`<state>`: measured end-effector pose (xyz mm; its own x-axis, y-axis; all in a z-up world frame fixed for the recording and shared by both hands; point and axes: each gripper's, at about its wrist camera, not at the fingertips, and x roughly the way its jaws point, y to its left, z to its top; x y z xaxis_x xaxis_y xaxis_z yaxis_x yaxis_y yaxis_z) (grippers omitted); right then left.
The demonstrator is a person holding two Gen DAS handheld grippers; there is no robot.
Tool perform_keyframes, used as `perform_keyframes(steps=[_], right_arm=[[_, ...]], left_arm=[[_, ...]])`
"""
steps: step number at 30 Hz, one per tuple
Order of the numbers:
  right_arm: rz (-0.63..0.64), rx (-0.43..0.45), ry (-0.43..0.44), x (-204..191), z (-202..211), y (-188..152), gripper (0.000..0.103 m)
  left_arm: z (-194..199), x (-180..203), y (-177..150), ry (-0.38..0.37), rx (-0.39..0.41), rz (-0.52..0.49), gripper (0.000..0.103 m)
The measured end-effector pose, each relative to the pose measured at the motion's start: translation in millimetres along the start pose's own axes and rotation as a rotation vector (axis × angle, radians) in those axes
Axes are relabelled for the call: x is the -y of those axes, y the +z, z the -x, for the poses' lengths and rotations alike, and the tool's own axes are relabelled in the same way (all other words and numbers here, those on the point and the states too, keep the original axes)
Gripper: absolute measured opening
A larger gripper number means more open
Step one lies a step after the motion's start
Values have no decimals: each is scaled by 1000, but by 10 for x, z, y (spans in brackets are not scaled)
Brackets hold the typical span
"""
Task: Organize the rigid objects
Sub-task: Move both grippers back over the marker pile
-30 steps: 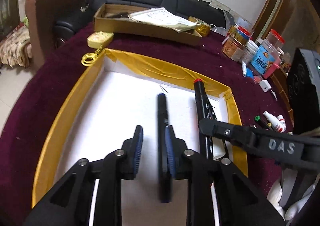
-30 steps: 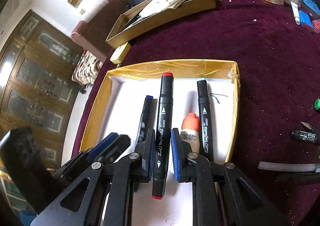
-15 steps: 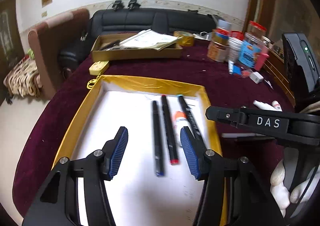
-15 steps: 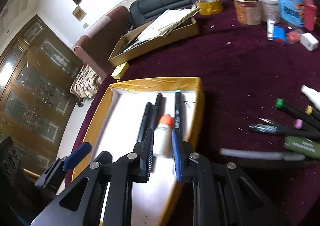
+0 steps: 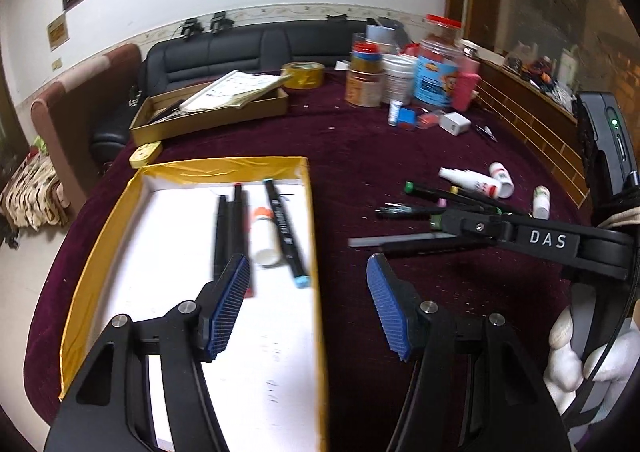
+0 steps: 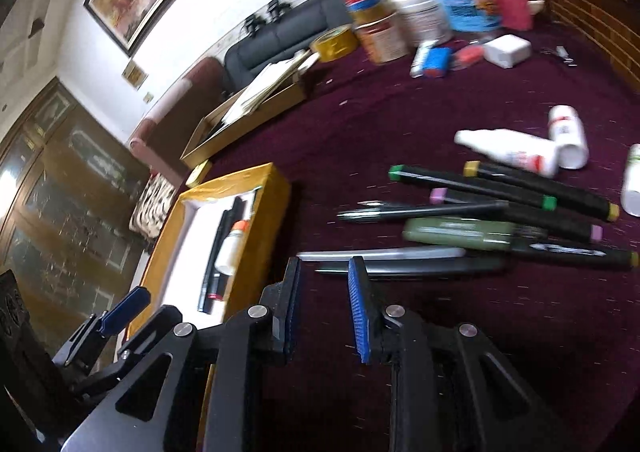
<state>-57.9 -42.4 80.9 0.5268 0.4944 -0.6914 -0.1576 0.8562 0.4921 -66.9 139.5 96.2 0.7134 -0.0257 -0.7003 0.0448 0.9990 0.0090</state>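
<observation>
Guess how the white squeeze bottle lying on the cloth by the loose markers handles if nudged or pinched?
The white squeeze bottle lies on its side with a round body, so it will probably roll, though the maroon cloth may slow it. It looks like thin plastic: likely light, and may dent under a hard pinch. The tapered nozzle end could slip; the wider body seems safer.

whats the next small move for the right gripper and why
Probably ease the right gripper forward and down onto the grey pen nearest its fingertips. Nothing is between its jaws, which are opening, the gold box already holds several markers, and a pile of loose markers lies on the cloth just ahead.
</observation>
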Motion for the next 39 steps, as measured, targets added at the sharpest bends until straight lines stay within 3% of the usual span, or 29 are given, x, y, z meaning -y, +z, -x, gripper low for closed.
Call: perform_keyframes(steps=[3,7,16,23,28,31,35,39], right_arm=[[8,42,-28,134,187,-14,21],[16,94,-62,299,371,-34,35],[-42,154,-112,857,564,-46,36],[-89,203,-141,1265,589,-23,36],[-126,239,-144,1526,592,-55,36],[-187,222,-79,1663,574,-33,36],[-226,216,-41,1746,569,-39,37],[-217,211,-26,1731,562,-52,43]], left_arm=[[8,190,-14,-4,-7,-29,60],[-24,452,-29,-3,-23,-80,60],[-219,851,-40,-7,-78,-156,60],[-478,987,-53,-35,-152,-161,60],[-778,857,-14,-71,-225,-91,60],[-939,775,24,-76,-248,-61,60],[-1084,834,80,-79,-233,-114,60],[-1215,1058,126,-92,-194,-256,63]])
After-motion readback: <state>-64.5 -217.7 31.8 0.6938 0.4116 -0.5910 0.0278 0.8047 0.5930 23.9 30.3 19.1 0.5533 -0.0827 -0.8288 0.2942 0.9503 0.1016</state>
